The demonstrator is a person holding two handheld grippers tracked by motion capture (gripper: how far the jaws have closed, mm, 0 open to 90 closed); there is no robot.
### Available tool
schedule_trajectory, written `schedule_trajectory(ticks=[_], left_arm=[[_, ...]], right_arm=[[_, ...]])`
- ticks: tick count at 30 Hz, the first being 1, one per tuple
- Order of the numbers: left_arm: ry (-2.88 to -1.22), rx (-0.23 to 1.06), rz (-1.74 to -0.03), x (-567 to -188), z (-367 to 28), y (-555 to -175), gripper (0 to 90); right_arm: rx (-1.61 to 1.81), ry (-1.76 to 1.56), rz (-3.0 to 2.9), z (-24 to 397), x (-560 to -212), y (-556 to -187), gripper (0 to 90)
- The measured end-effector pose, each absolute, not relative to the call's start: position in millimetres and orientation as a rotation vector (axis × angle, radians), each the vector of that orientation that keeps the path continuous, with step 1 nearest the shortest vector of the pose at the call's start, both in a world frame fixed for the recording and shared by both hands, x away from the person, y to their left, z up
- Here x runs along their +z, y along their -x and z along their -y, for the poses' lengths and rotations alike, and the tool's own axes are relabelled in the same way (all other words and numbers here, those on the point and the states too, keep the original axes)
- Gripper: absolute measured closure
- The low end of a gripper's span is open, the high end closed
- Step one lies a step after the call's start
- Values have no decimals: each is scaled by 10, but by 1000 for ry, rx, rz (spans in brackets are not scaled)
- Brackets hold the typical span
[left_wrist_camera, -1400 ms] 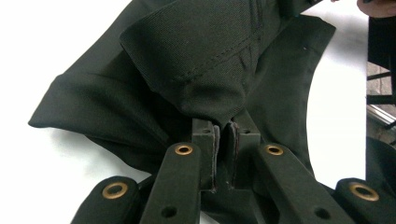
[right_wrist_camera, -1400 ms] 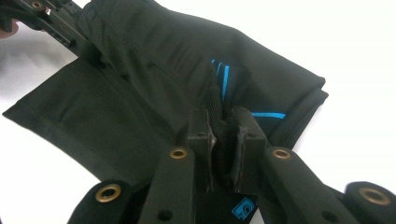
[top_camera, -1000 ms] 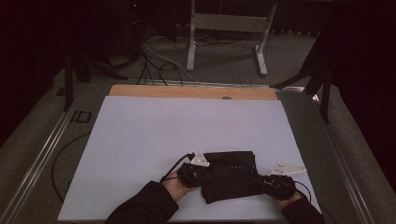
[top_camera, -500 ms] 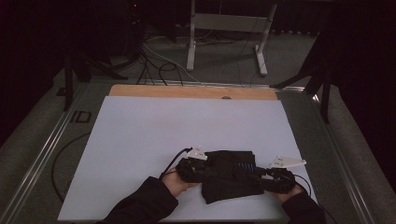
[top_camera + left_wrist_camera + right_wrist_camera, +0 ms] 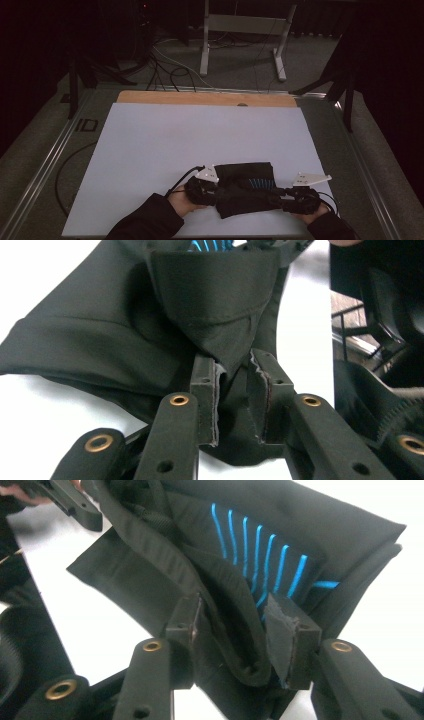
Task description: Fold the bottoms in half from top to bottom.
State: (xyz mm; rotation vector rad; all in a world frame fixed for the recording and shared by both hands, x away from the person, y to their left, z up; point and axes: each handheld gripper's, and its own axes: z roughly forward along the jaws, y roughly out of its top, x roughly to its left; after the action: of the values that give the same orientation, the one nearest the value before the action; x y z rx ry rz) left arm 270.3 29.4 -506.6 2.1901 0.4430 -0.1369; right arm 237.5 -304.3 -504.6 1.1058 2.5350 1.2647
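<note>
- A folded black garment (image 5: pixel 245 189) with blue stripes lies on the white table sheet (image 5: pixel 165 145), close to the sheet's near edge and a little right of its middle.
- The left gripper (image 5: pixel 202 187) sits at the garment's left end. In the left gripper view a fold of the dark cloth (image 5: pixel 215 320) runs down between its pads (image 5: pixel 207 390). The jaws stand narrow and have just been easing apart, and a thin gap shows beside the fold, so I cannot tell whether the pads press on it.
- The right gripper (image 5: pixel 295 195) sits at the garment's right end. In the right gripper view a thick rolled hem (image 5: pixel 240 625) lies between its jaws, leaning on the left pad, with a gap before the right pad (image 5: pixel 285 630). These jaws are partly spread and not pinching.
- The blue stripes (image 5: pixel 260 555) are just beyond the right gripper's jaws.
- Beyond the garment the sheet is bare up to a wooden strip (image 5: pixel 205 98) along the far edge.
- Past that strip, cables (image 5: pixel 170 65) lie on the floor by a metal stand (image 5: pixel 242 35).
- A cable (image 5: pixel 75 165) curves over the table's left side, well away from the garment.
</note>
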Motion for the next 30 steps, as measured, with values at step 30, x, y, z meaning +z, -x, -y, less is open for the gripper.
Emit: schedule_trajectory(ticks=[30], left_arm=[[-2144, -73, -503, -4910, -106, -2786, 871]], right_arm=[[1251, -1040, -2497, 2799, -4925, -2598, 899]])
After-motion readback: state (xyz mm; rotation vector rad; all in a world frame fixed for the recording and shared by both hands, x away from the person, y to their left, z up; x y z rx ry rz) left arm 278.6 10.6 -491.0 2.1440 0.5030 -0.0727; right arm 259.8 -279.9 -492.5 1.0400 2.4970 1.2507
